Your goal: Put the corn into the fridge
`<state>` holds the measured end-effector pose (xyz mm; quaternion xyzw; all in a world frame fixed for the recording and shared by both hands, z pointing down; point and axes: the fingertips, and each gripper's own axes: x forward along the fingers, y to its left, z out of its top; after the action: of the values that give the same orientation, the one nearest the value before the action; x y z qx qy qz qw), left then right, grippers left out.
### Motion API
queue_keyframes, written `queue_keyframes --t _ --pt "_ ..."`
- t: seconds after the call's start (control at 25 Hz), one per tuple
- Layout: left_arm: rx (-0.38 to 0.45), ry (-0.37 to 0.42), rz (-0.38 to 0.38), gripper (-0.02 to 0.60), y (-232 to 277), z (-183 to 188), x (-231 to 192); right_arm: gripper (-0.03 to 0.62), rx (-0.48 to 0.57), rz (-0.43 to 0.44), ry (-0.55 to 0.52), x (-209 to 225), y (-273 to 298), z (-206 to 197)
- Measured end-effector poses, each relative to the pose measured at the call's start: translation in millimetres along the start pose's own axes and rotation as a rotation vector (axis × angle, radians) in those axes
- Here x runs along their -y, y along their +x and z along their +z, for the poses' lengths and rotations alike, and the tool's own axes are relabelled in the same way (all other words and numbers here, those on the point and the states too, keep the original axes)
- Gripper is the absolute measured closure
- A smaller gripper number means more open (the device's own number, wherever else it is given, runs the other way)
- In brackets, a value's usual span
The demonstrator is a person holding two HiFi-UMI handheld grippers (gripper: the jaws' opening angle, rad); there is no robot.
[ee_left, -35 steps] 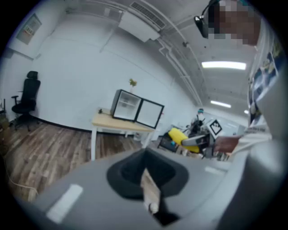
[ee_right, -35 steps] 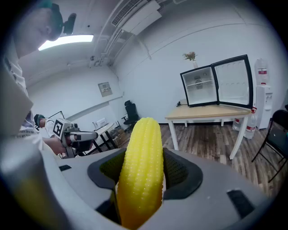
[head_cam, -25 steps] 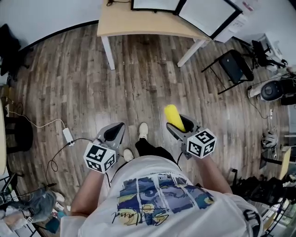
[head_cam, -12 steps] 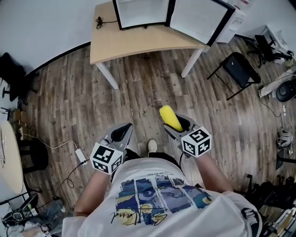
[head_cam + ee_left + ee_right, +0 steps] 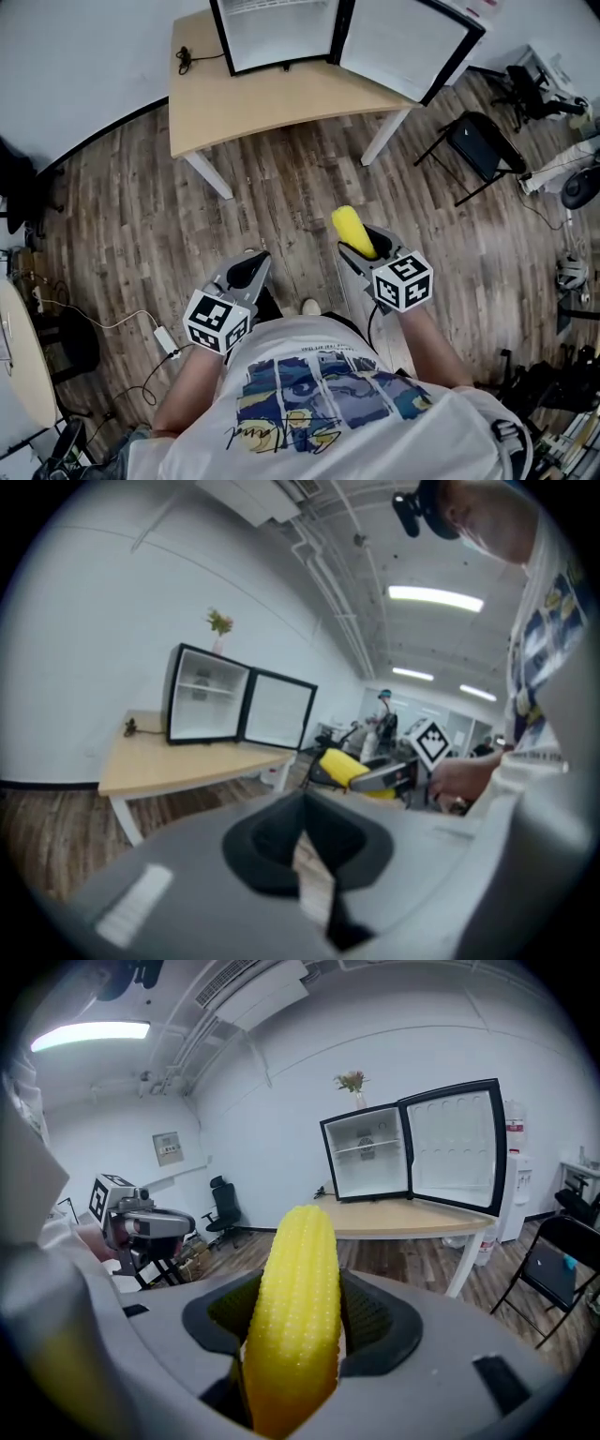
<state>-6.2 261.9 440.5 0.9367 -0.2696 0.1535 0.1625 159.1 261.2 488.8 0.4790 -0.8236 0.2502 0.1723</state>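
Note:
A yellow corn cob (image 5: 295, 1307) sticks up out of my right gripper (image 5: 361, 246), which is shut on it; the cob (image 5: 352, 231) shows above the floor in the head view. The small black fridge (image 5: 412, 1152) stands on a wooden table (image 5: 272, 98) ahead, its door (image 5: 459, 1143) swung open to the right and its white shelves showing. My left gripper (image 5: 246, 272) is held beside the right one, jaws shut with nothing between them. From the left gripper view I see the fridge (image 5: 239, 708) and the corn (image 5: 349, 764) off to the right.
A black folding chair (image 5: 478, 141) stands right of the table. Cables and a white power adapter (image 5: 167, 339) lie on the wood floor at the left. Equipment clutters the right edge (image 5: 572, 187). A black office chair (image 5: 223, 1206) stands far off by the wall.
The person has walked toward the table: the table and fridge have come nearer in the head view. Both grippers keep their hold and spacing, the corn still in the right one.

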Motion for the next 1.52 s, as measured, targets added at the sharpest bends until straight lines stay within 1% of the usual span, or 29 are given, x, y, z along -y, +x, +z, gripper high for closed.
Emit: queue_keyframes --t 0.12,0.2,0.32,0.44,0.6,0.72,0.84,1.04,1.16,1.28,1.52 --pt "0.005 -0.009 -0.037 0.572 7.9 13.9 -48.3 0.341 -0.004 -0.043 0.01 6.9 35.6 25.0" --pt "0.004 0.0 -0.062 0.572 14.9 24.7 -80.3 0.341 -0.006 -0.072 0.017 12.0 58.6 42.4" --pt "0.012 0.021 -0.094 0.572 23.8 49.9 -128.6 0.341 -0.014 -0.108 0.023 19.4 95.9 72.8" --pt "0.021 0.022 -0.127 0.572 20.9 70.2 -169.7 0.341 -0.026 -0.139 0.042 23.4 131.4 98.8" --pt "0.003 0.04 -0.134 0.572 18.2 76.6 -225.9 0.341 -0.03 -0.192 0.05 40.5 175.1 129.5" --pt "0.001 0.022 -0.118 0.572 19.4 78.2 -260.7 0.341 -0.053 -0.219 0.051 58.7 206.0 145.1" --pt "0.024 -0.009 -0.099 0.572 24.1 86.8 -284.6 0.341 -0.073 -0.235 0.04 81.7 233.9 161.4" --pt "0.037 -0.006 -0.061 0.572 43.6 103.5 -311.4 0.341 -0.081 -0.24 0.022 135.0 283.7 191.4" --pt "0.039 -0.019 -0.018 0.572 59.2 116.2 -335.6 0.341 -0.086 -0.226 0.005 169.0 321.3 214.5" --pt "0.044 -0.031 0.043 0.572 77.4 134.9 -358.2 0.342 -0.101 -0.211 -0.024 203.2 358.5 238.3" --pt "0.05 -0.047 0.147 0.572 116.8 171.7 -391.5 0.341 -0.126 -0.193 -0.065 274.0 431.1 278.0"
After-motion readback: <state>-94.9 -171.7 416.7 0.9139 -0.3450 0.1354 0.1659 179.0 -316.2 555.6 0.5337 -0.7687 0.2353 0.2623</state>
